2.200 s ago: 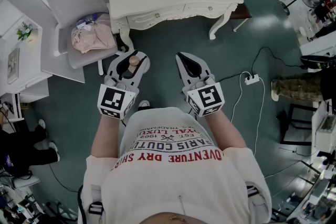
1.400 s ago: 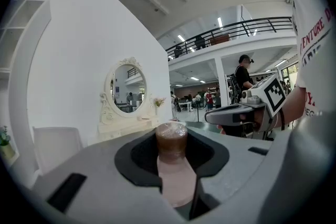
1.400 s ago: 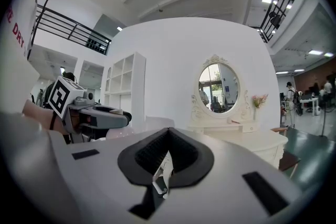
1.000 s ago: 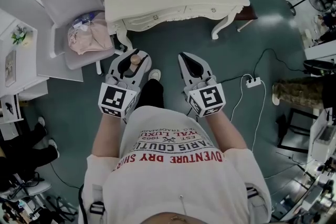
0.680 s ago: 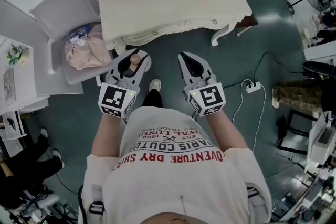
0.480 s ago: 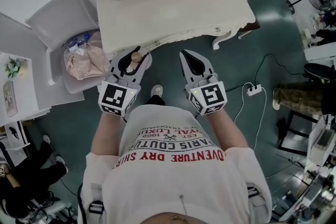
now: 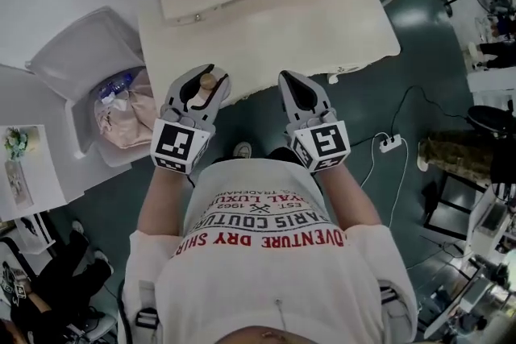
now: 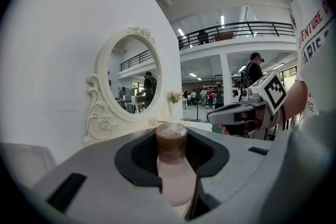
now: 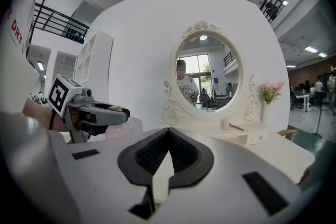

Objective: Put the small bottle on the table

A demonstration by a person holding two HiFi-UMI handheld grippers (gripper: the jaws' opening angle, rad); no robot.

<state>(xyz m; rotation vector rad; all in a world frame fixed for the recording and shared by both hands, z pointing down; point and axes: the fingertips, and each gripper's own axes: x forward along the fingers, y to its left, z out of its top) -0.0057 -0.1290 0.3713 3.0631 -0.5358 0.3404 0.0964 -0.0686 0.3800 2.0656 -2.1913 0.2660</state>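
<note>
We note the left gripper clamped on the small bottle. The pale bottle stands upright between the jaws, and its brown cap rises above them. It is held off the cream dressing table; in the head view it sits at the table's front edge. The right gripper is beside the left one, its jaw tips closed together with nothing between them. An oval mirror stands at the back of the table.

The right tongs, tips together and empty, face an oval mirror on a white table.
</note>
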